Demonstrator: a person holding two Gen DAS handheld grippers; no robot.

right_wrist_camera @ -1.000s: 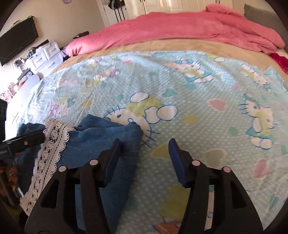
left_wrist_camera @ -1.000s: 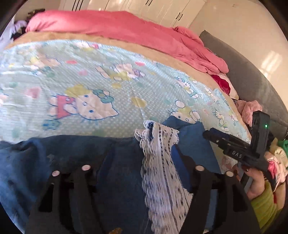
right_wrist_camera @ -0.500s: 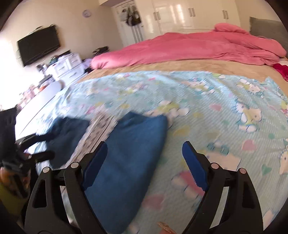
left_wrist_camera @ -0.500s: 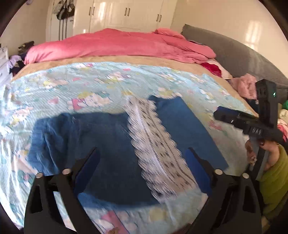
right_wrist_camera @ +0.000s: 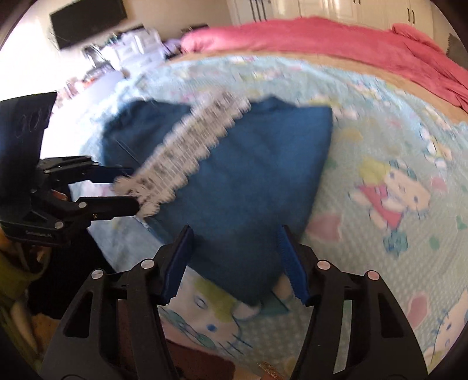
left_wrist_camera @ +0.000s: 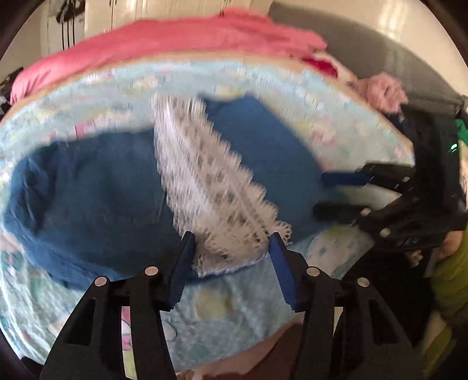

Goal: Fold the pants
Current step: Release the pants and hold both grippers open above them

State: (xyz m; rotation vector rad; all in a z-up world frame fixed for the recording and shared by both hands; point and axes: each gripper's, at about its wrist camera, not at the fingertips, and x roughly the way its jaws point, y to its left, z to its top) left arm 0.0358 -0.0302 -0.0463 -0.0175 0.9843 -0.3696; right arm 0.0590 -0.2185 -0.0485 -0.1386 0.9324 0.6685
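Note:
Blue pants (left_wrist_camera: pixel 87 198) with a white lace hem (left_wrist_camera: pixel 210 187) lie folded on the bed's cartoon-print sheet (left_wrist_camera: pixel 222 321). They also show in the right wrist view (right_wrist_camera: pixel 242 190), with the lace (right_wrist_camera: pixel 187 149) on their left part. My left gripper (left_wrist_camera: pixel 231 263) is open and empty, its tips at the lace's near edge. My right gripper (right_wrist_camera: pixel 234 257) is open and empty, its fingers either side of the pants' near edge. The right gripper shows at the right of the left wrist view (left_wrist_camera: pixel 336 193), and the left gripper at the left of the right wrist view (right_wrist_camera: pixel 125 187).
A pink duvet (right_wrist_camera: pixel 321 38) lies across the far end of the bed. A grey headboard (left_wrist_camera: pixel 380 55) and a pile of clothes (left_wrist_camera: pixel 383 90) are to the right. A television (right_wrist_camera: pixel 87 20) and drawers (right_wrist_camera: pixel 131 46) stand by the left wall. The bed's near edge is just below both grippers.
Both grippers have drawn back toward the bed's near edge and lowered toward the pants. Their jaws are narrower than half a second ago. The frames are motion-blurred.

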